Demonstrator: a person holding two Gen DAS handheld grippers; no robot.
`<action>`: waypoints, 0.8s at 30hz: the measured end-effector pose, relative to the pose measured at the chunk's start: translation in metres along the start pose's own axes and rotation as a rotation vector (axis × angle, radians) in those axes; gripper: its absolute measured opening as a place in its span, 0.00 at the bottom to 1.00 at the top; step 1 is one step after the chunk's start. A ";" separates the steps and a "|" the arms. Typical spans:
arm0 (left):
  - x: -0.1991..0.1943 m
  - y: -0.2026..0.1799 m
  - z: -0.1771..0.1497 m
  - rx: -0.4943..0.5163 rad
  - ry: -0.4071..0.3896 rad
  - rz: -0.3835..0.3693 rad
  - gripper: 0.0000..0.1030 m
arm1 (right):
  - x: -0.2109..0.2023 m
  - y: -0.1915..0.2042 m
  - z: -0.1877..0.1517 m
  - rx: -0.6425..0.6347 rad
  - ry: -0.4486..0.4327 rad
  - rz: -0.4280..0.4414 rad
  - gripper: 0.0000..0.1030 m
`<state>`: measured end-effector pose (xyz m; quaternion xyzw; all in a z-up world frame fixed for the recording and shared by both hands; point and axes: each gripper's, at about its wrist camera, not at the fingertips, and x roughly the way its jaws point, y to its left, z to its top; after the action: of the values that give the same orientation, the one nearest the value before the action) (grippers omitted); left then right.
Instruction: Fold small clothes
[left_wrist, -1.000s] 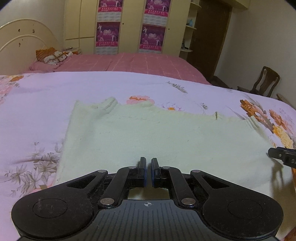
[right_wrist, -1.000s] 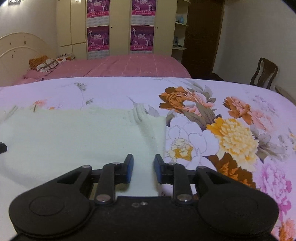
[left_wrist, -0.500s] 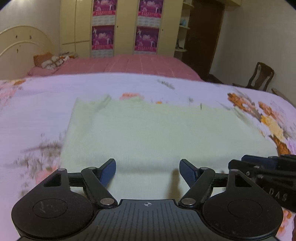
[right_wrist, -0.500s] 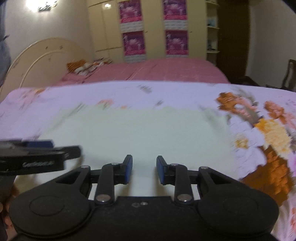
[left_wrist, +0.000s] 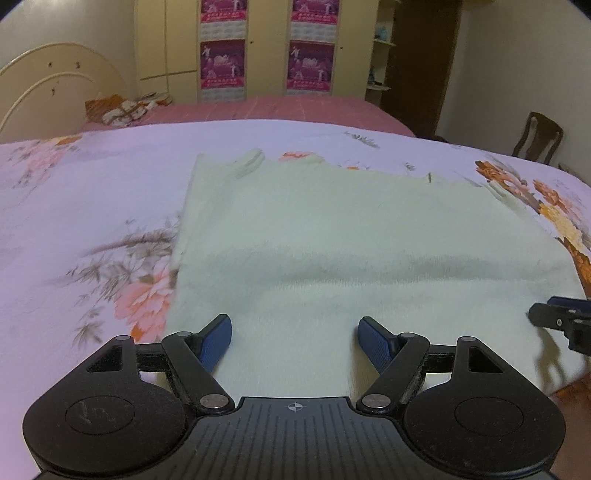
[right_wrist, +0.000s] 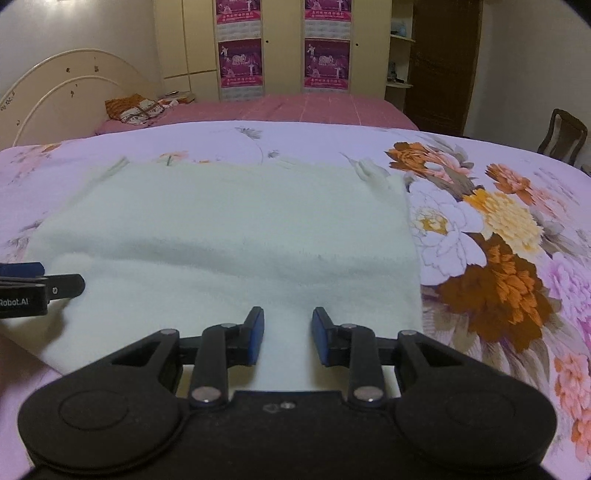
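Garment, left wrist view: pale green cloth (left_wrist: 354, 236) lies flat on the flowered bedspread (left_wrist: 92, 192), a soft crease across its middle.
Left gripper (left_wrist: 294, 341): jaws wide apart, hovering over the cloth's near edge, nothing between the pads.
Right edge of this view: tip of the right gripper (left_wrist: 565, 321) over the cloth's corner.
Garment, right wrist view: same cloth (right_wrist: 229, 236), its right edge just beside big orange flowers.
Right gripper (right_wrist: 288, 339): jaws slightly apart, holding nothing.
Left edge: a finger of the left gripper (right_wrist: 40, 288).

Both views share pale garment (left_wrist: 351, 236)
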<state>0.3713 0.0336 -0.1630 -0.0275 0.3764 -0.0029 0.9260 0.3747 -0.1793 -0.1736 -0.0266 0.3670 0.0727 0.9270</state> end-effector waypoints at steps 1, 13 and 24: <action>-0.003 0.001 -0.001 -0.010 0.005 0.001 0.73 | -0.003 0.001 -0.002 0.011 -0.004 0.002 0.29; -0.035 0.018 -0.016 -0.110 0.052 -0.017 0.73 | -0.015 0.011 -0.013 0.033 0.022 0.020 0.36; -0.052 0.027 -0.030 -0.244 0.108 -0.090 0.73 | -0.032 0.012 -0.014 0.089 -0.022 0.044 0.38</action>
<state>0.3127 0.0608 -0.1495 -0.1564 0.4216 0.0000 0.8932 0.3397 -0.1724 -0.1620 0.0235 0.3600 0.0769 0.9295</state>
